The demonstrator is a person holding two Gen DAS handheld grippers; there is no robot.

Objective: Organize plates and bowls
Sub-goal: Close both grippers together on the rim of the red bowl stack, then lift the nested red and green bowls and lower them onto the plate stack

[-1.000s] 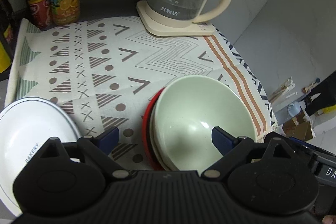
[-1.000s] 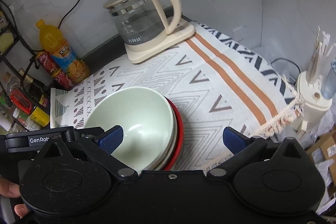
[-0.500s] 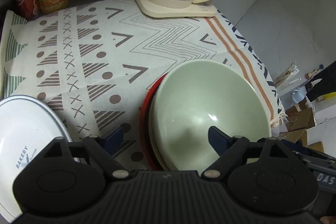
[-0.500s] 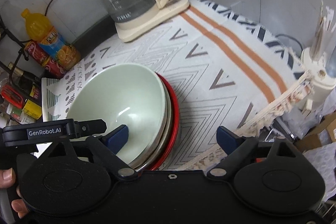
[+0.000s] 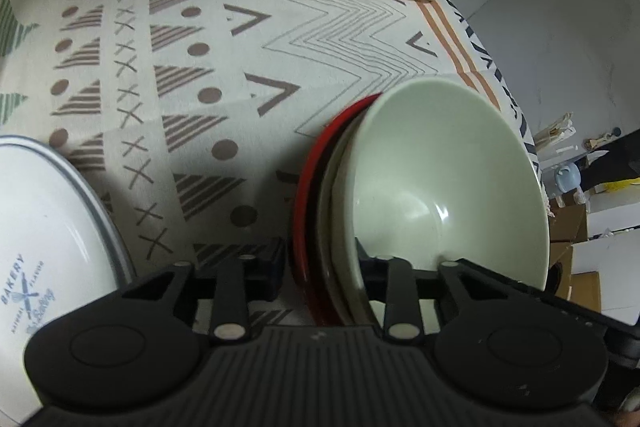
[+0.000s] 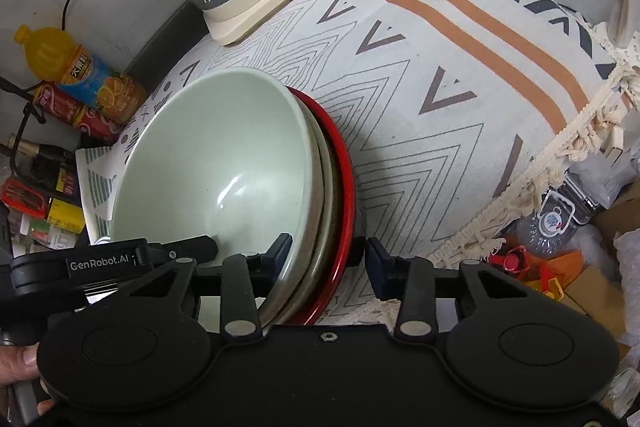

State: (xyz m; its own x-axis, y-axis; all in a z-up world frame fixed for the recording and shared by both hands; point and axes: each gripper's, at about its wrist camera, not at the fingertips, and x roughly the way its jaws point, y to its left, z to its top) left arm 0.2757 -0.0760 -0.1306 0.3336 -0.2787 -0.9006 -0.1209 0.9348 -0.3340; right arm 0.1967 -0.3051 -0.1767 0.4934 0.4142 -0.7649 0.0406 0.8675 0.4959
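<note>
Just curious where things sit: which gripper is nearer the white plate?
Left. The left gripper, jaws just closing over the bowl stack rim, sits beside the plate; the right gripper, also closing, straddles the stack's far side.

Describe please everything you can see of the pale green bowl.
The pale green bowl is smooth and glossy, like ceramic or melamine, empty and upright. It sits on top of a stack, nested in a beige dish above a red plate. The left gripper and right gripper each straddle the stack's rim on opposite sides.
</note>
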